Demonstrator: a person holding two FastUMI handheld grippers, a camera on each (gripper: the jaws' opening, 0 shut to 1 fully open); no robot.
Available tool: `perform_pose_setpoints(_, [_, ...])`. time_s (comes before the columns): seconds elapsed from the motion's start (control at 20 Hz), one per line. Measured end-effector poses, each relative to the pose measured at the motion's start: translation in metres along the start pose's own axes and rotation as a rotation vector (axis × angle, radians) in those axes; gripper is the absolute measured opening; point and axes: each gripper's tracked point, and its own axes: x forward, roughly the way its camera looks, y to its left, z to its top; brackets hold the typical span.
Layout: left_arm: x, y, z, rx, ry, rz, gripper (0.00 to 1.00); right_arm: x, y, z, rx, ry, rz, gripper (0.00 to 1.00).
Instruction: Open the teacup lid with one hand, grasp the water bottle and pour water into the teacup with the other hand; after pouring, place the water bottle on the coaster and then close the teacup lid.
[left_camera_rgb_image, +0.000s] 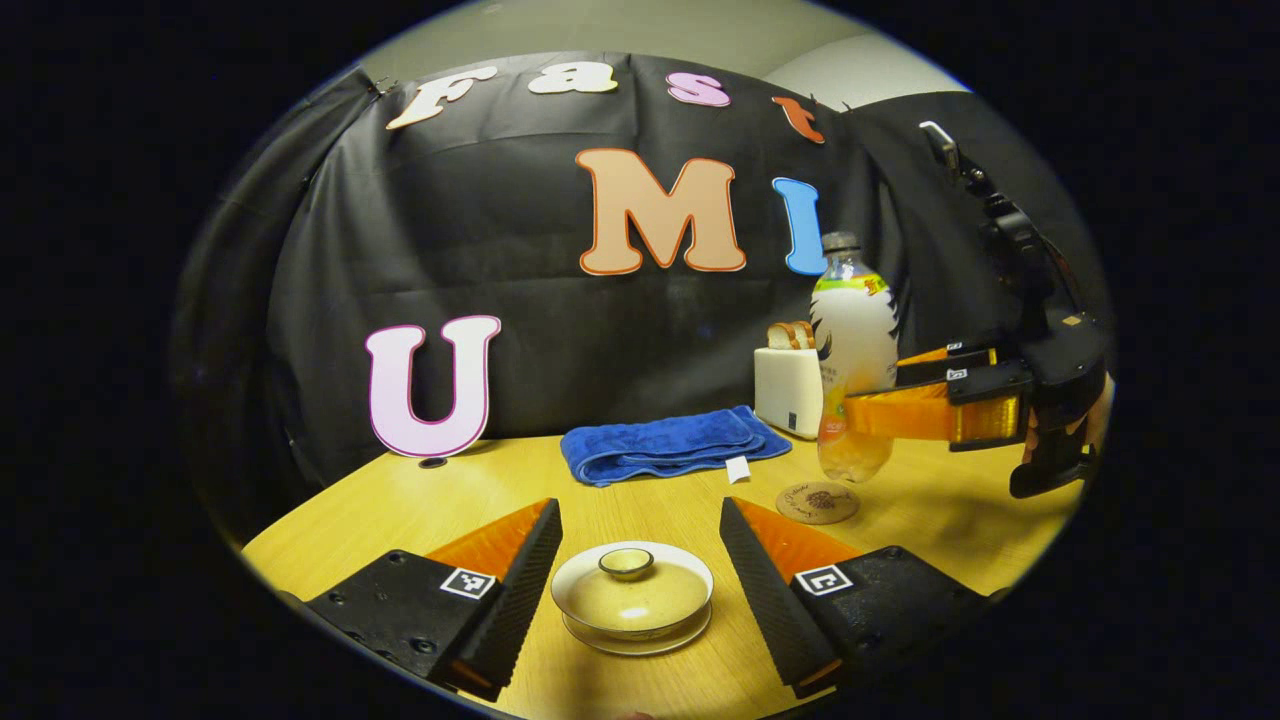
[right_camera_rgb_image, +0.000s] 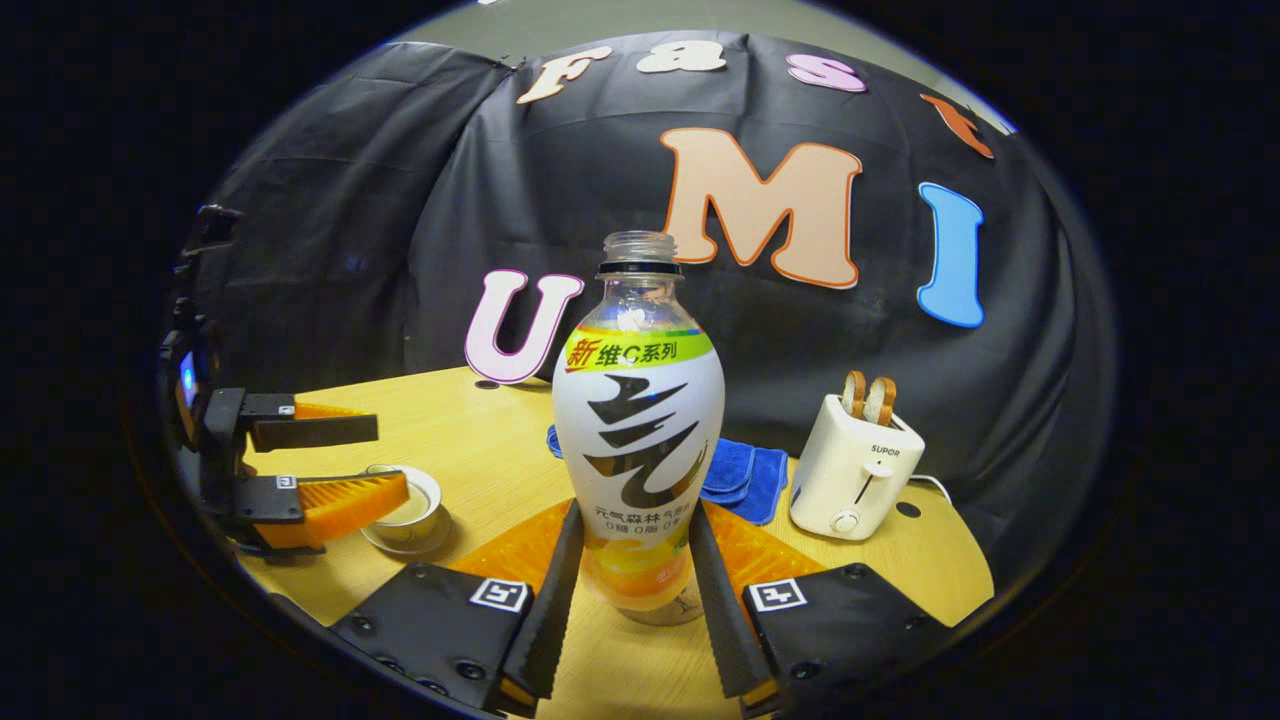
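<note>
We are seeing the lidded ceramic teacup (left_camera_rgb_image: 632, 590) sitting on the light wooden table (left_camera_rgb_image: 420, 500) between the left gripper's (left_camera_rgb_image: 636, 590) 2 spread fingers. Behind it is lying the folded blue towel (left_camera_rgb_image: 665, 443). Right of the towel, the white toaster (left_camera_rgb_image: 787, 390) is standing. The clear plastic water bottle (right_camera_rgb_image: 640, 440) is standing upright between the right gripper's (right_camera_rgb_image: 638, 590) 2 fingers, just behind the round cork coaster (left_camera_rgb_image: 817, 502).

1. Both views are dim at the edges and brighter mid-table; light falls from above, gleaming softly on the teacup lid (left_camera_rgb_image: 631, 585).
2. The table (left_camera_rgb_image: 400, 500) glows warm yellow; short soft shadows sit under objects.
3. Fisheye bending curves the table's far edge; the water bottle (right_camera_rgb_image: 638, 420) is sharp, with faint glare on its neck.
</note>
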Motion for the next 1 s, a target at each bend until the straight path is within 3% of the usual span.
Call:
perform_pose_setpoints(0.4, [-0.019, 0.008, 0.01, -0.025, -0.049, 0.053, 0.93, 0.032, -0.008, -0.019, 0.076, 0.008, -0.052, 0.65])
perform_pose_setpoints(1.0, [-0.039, 0.014, 0.032, -0.026, -0.118, 0.074, 0.93, 0.053, -0.024, -0.057, 0.07, 0.075, -0.117, 0.65])
